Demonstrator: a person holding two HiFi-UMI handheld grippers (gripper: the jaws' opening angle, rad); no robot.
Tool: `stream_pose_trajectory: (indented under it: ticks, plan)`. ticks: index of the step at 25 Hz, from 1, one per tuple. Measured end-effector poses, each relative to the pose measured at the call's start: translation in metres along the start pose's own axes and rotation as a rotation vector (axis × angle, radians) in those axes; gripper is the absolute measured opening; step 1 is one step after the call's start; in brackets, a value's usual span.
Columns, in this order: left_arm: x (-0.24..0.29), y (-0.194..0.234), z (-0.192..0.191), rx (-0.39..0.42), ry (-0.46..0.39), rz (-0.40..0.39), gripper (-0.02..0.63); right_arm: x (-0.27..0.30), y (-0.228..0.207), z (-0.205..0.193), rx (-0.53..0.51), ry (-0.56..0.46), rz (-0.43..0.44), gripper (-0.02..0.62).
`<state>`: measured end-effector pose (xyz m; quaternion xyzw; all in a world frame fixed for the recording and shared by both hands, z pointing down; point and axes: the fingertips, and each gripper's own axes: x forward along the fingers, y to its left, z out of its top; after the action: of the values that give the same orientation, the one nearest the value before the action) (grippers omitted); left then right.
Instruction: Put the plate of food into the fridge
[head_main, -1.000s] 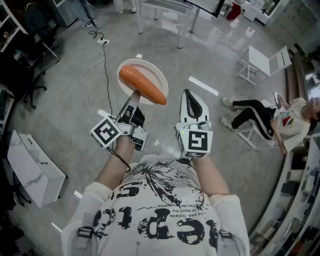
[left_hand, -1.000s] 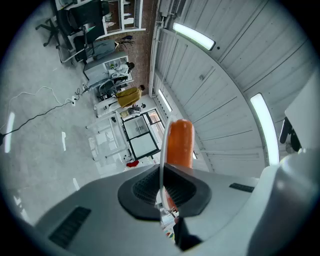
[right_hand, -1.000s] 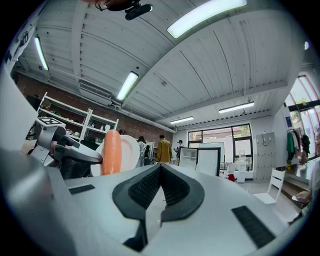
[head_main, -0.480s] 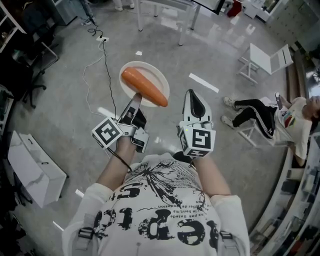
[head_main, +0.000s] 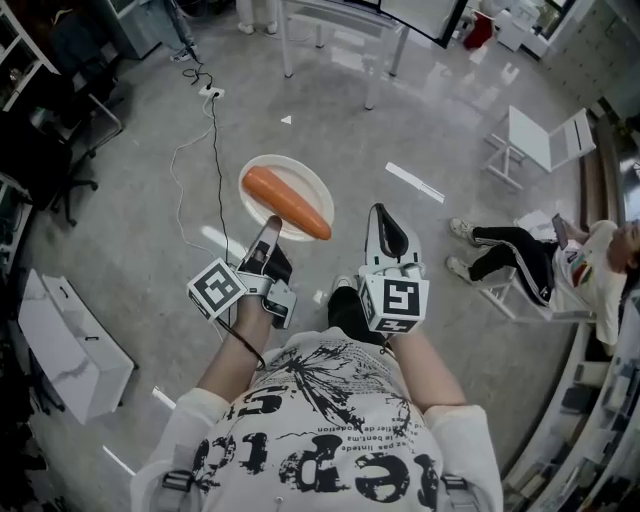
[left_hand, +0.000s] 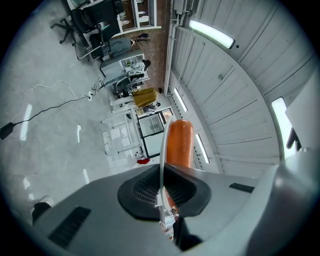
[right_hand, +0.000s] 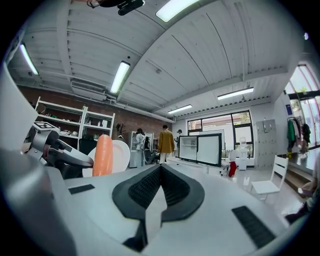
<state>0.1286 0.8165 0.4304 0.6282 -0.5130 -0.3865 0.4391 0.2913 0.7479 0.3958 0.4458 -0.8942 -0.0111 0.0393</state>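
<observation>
A white plate carries a long orange carrot. It hangs level above the floor, ahead of my chest. My left gripper is shut on the plate's near rim. In the left gripper view the rim runs as a thin white line between the pads, with the carrot beyond. My right gripper is shut and empty, just right of the plate. The right gripper view shows the carrot and plate off to its left. A glass-fronted cabinet, possibly the fridge, stands far ahead.
A white folding chair and a seated person are on the right. A black cable trails over the grey floor. White table legs stand ahead, a white box lies at the left. Two people stand far off.
The floor has slid under me: the chair, cable and table legs have shifted in the head view. Both grippers and the plate keep their places relative to my body.
</observation>
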Motion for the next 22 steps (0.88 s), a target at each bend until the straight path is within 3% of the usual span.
stream_pose_trajectory:
  ticks: [7,15,22]
  plan:
    - [0.074,0.012,0.022,-0.012,-0.032,0.05,0.02,0.08,-0.038,0.004,0.025,-0.004,0.076,0.0]
    - [0.173,0.022,0.03,-0.028,-0.066,0.034,0.02,0.168,-0.112,-0.005,0.037,-0.008,0.1,0.0]
    - [0.258,0.033,0.067,-0.037,-0.073,0.064,0.02,0.244,-0.15,0.003,0.038,0.025,0.115,0.0]
